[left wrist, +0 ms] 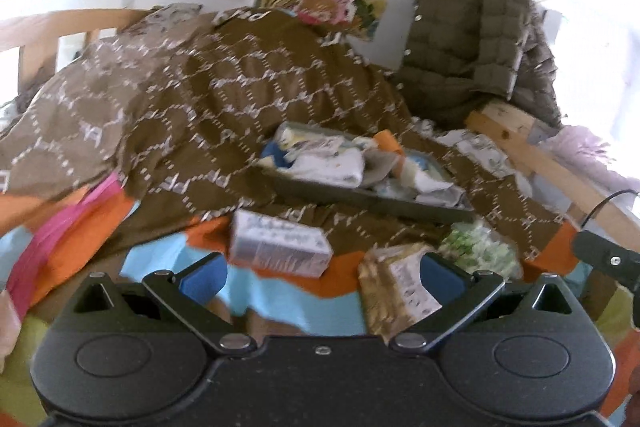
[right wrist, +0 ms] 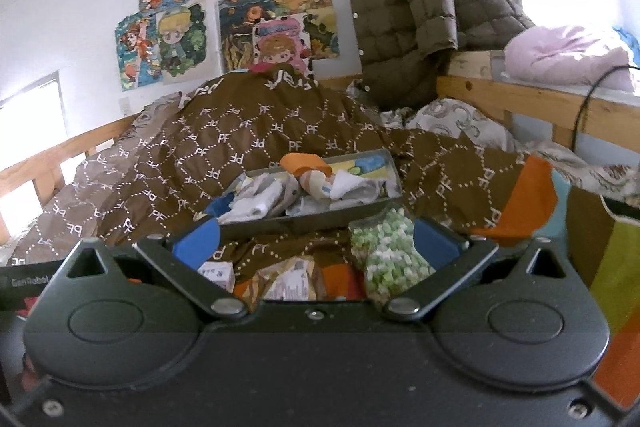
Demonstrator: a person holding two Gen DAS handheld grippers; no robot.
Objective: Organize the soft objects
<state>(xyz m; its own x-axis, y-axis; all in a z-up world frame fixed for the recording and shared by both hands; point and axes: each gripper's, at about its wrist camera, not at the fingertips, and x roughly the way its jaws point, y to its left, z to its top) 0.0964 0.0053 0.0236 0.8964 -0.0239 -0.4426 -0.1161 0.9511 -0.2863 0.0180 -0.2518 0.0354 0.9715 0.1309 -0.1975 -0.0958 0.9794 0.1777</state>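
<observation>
Right wrist view: right gripper (right wrist: 316, 243) spread wide and empty, clear crinkly bag of green and white foam pieces (right wrist: 390, 255) just beside its right finger, grey shallow tray of socks (right wrist: 320, 217) directly beyond on brown patterned quilt (right wrist: 248, 143). Left gripper (left wrist: 320, 277) likewise agape, holding nothing, farther off.

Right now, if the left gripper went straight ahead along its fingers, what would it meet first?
Probably the white tissue pack, lying just ahead of the open left gripper on the bedding; the grey tray of socks sits beyond it. Depth is unclear.
</observation>
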